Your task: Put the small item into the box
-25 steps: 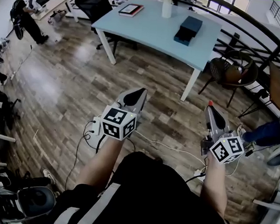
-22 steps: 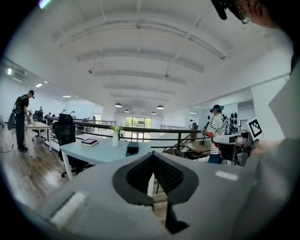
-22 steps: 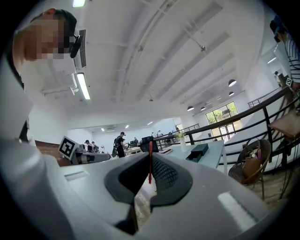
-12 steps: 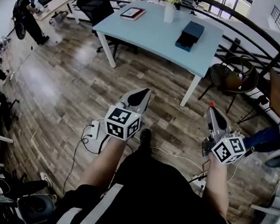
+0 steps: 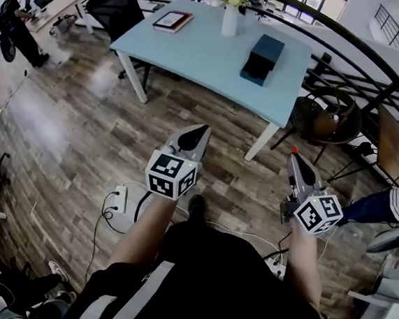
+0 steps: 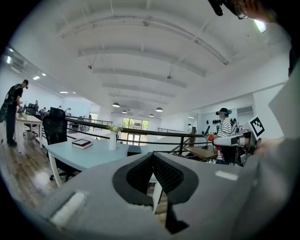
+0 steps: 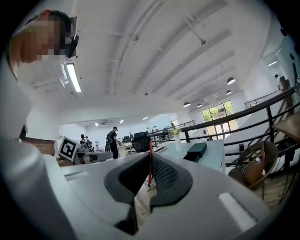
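Bright, even indoor light. Strip lamp (image 7: 74, 77) and round ceiling lamps (image 6: 159, 109) are lit, with daylight from windows (image 6: 133, 125) behind the light blue table (image 5: 217, 52). Pale glare patch on the wood floor (image 5: 35, 115) left of the table, and a soft shadow beneath the table. Strong fisheye: floor planks curve around the table, ceiling beams (image 6: 140, 51) arc, and both gripper views have black corners. The left gripper (image 6: 152, 155) and right gripper (image 7: 151, 157) are blurred near the lens. The thin red stick (image 7: 150, 145) in the right jaws is sharper.

One thin red item (image 7: 150, 161) (upright) between jaws, dark box (image 5: 262, 53) on table (image 5: 196, 50)
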`<act>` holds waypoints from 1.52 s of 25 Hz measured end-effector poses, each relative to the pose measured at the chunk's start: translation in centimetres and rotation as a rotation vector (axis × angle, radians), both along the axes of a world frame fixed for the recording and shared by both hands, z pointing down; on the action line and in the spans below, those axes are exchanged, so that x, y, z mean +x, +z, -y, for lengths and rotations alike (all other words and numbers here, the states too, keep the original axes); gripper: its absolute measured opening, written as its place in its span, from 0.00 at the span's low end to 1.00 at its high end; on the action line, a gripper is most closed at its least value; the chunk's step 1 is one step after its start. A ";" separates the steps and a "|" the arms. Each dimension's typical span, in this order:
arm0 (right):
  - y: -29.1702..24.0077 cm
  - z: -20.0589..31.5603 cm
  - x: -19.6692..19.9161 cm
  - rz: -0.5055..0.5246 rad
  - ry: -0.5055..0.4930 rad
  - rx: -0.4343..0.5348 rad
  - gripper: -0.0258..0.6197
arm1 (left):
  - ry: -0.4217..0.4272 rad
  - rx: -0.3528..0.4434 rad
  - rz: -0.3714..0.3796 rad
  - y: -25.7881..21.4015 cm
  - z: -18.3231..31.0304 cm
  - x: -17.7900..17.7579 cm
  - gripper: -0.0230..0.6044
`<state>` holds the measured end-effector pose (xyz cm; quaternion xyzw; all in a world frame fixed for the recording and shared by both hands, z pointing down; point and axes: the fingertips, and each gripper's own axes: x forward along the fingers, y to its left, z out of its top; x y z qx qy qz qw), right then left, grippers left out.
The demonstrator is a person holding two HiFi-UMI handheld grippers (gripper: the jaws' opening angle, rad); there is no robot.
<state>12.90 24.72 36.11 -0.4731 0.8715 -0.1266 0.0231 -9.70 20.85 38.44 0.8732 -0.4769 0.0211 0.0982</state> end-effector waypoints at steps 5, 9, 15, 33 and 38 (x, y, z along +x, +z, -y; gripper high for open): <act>-0.5 5.3 -2.6 0.000 -0.015 -0.015 0.06 | 0.029 -0.012 -0.013 0.2 6.2 -1.1 0.05; -0.4 9.7 -3.7 -0.008 -0.002 -0.008 0.06 | 0.051 -0.013 0.000 0.5 10.7 -2.1 0.05; -0.3 15.2 -4.7 -0.002 0.049 -0.017 0.06 | 0.068 -0.017 0.014 0.4 16.1 -4.3 0.05; 3.8 27.3 -1.9 0.039 0.027 -0.070 0.06 | 0.077 -0.106 0.037 4.1 28.1 -1.4 0.05; 3.5 34.3 2.2 0.048 0.013 -0.074 0.06 | 0.078 -0.105 0.046 3.2 34.5 2.9 0.05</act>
